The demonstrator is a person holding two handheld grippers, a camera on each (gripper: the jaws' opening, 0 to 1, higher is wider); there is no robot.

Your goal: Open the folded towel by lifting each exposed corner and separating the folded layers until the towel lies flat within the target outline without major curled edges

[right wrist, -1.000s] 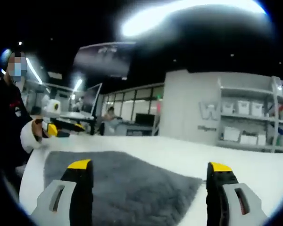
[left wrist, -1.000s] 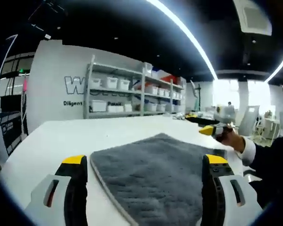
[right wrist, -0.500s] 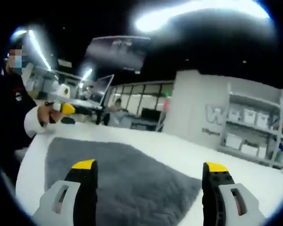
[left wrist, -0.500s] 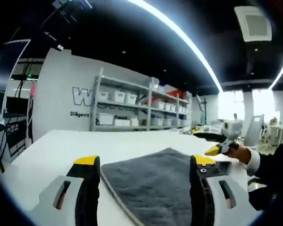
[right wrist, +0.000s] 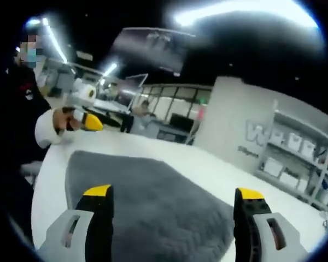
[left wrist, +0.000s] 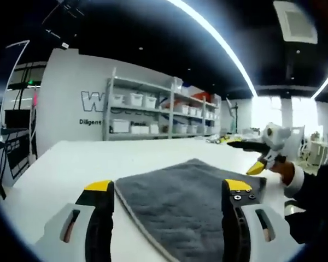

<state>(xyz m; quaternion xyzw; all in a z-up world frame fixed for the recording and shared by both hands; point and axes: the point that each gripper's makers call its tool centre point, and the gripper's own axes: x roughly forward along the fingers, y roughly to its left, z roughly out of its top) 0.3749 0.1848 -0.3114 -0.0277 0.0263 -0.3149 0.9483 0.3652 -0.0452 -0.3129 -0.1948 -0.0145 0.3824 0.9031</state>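
A grey towel point(left wrist: 183, 202) lies folded on the white table point(left wrist: 71, 164), one corner pointing away from me. My left gripper point(left wrist: 167, 188) hovers open just above its near part, jaws wide apart with nothing between them. In the right gripper view the same towel point(right wrist: 153, 202) spreads below my right gripper point(right wrist: 172, 194), which is also open and holds nothing. The right gripper point(left wrist: 259, 166) appears at the right of the left gripper view, yellow-tipped and held by a hand beyond the towel's far edge. The left gripper point(right wrist: 90, 121) shows at the upper left of the right gripper view.
Metal shelves with white bins point(left wrist: 153, 112) stand against the wall behind the table. A person in dark sleeves point(right wrist: 22, 125) is at the table's side. Bare table surface point(right wrist: 208, 169) stretches past the towel.
Both views have tilted slightly. The right gripper seen in the left gripper view now points its yellow tip lower toward the towel's edge. The towel lies as before.
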